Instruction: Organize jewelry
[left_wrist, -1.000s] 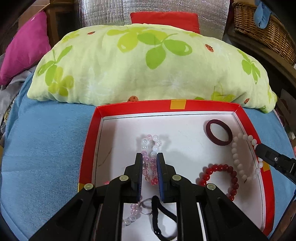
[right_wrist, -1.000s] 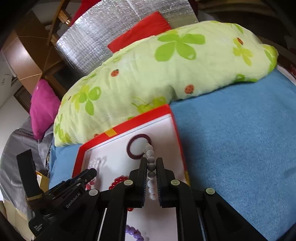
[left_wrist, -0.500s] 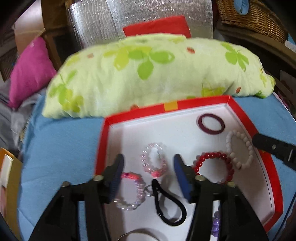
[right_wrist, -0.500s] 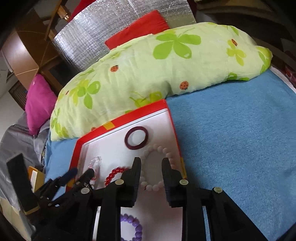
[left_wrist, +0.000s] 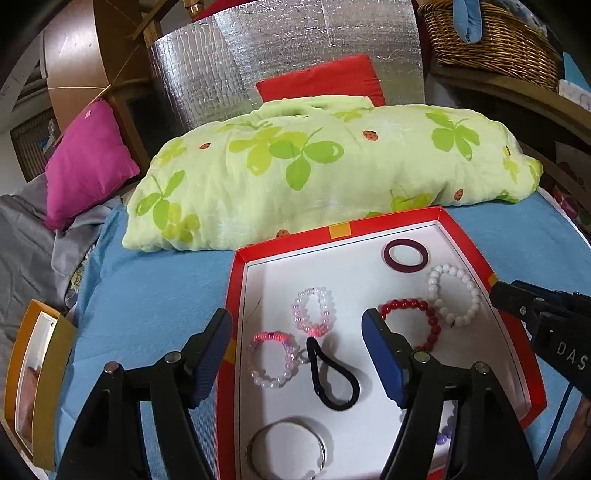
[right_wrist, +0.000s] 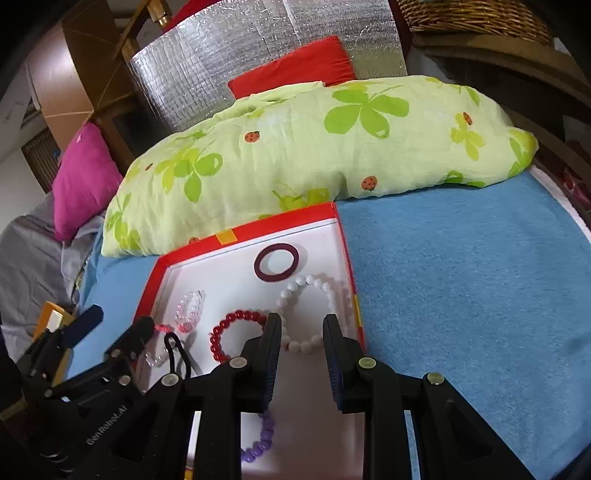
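Observation:
A red-rimmed white tray (left_wrist: 338, 230) (right_wrist: 255, 230) lies on the blue bed cover. In it lie a pale pink bead bracelet (left_wrist: 314, 312), a pink-and-clear bracelet (left_wrist: 271, 360), a black hair tie (left_wrist: 332, 376), a red bead bracelet (left_wrist: 417, 321) (right_wrist: 236, 332), a white bead bracelet (left_wrist: 456, 295) (right_wrist: 314, 310), a maroon ring (left_wrist: 405, 255) (right_wrist: 276, 262), a silver bangle (left_wrist: 286, 450) and a purple bracelet (right_wrist: 258, 443). My left gripper (left_wrist: 297, 328) is open and empty above the tray's left part. My right gripper (right_wrist: 302, 330) is open and empty above the white bracelet.
A green leaf-print pillow (left_wrist: 325, 166) lies right behind the tray. A magenta cushion (left_wrist: 86, 162) and grey cloth are at the left. A yellow box (left_wrist: 37, 373) stands at the bed's left edge. Blue cover (right_wrist: 461, 295) spreads right of the tray.
Both grippers opened and drew back and up. The left let go of the pale pink bracelet, the right let go of the white bracelet; both bracelets now lie flat in the tray.

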